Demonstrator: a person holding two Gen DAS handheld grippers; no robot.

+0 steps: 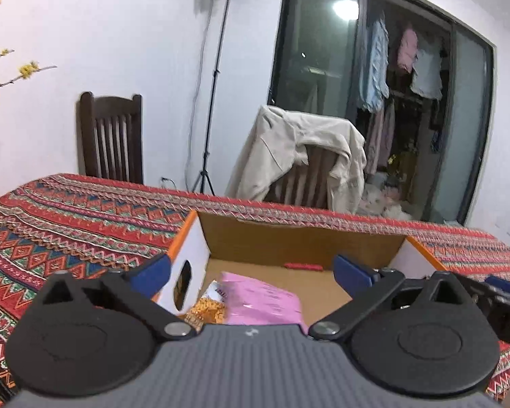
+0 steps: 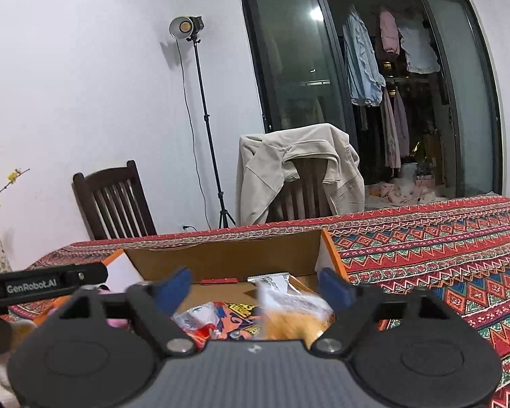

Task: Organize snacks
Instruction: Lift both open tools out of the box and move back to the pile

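Cardboard box (image 1: 299, 238), open-topped with orange edging and white outer walls, sits on the counter (image 1: 85, 224), which is covered by a red patterned cloth. Left tool (image 1: 251, 273) hangs over the box's near edge, its 2 blue fingertips (image 1: 154, 270) spread wide with nothing pinched; the left one is outside the box's left wall, the right one over the inside. Below it, on the box floor, lie a pink packet (image 1: 265, 301) and, touching its left side, a clear bag of golden snack pieces (image 1: 209, 306).

Right tool (image 2: 255, 289) is also spread, gripping nothing. Between and just below its tips a clear bag of yellow-orange snacks (image 2: 289, 312) stands in the box (image 2: 221, 258), blurred. Beside it are an orange printed packet (image 2: 239, 319) and a white-and-red wrapper (image 2: 197, 319). Small red strip (image 2: 219, 281) lies by the far wall.

2 dark wooden chairs stand behind the counter, 1 draped with a cream jacket (image 2: 299, 173).
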